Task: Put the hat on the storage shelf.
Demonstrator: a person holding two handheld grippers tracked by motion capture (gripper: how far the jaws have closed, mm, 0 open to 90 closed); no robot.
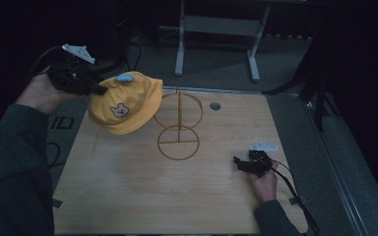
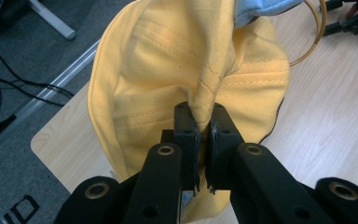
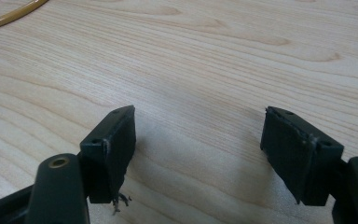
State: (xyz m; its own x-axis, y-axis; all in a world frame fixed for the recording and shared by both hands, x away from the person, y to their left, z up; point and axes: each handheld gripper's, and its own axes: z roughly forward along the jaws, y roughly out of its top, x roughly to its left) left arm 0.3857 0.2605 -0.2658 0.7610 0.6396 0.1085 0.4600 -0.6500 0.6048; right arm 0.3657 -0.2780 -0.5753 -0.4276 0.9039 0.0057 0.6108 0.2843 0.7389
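A person sits at a light wooden worktop (image 1: 128, 196) in a dim room, holding a set of black tongs in each hand. The left tongs (image 1: 98, 89) are raised above the worktop's far left corner, and their jaws are pressed together on a fold of cloth at the edge of a yellow child's cap (image 1: 125, 102). The cap hangs in the air from that grip, clear of the wood, over the far left part of the worktop; it has a small bear face stitched on its front and a pale blue patch at its top. In the left gripper view, the left tongs (image 2: 204, 122) pinch a ridge of the cap (image 2: 168, 70) between both pads, and the yellow cloth spreads away on either side with the wood below it.

Just beside the cap, near the middle of the far edge, stands a thin golden wire stand (image 1: 178, 129) (an upright rod with a ring partway up and a round ring base resting flat on the wood). The cap's side looks to be very close to the upper ring; whether it touches cannot be told.

The right tongs (image 1: 238, 162) lie low near the right edge of the worktop, well apart from the stand. In the right gripper view, the right tongs (image 3: 198, 140) stand wide open with bare wood between the jaws.
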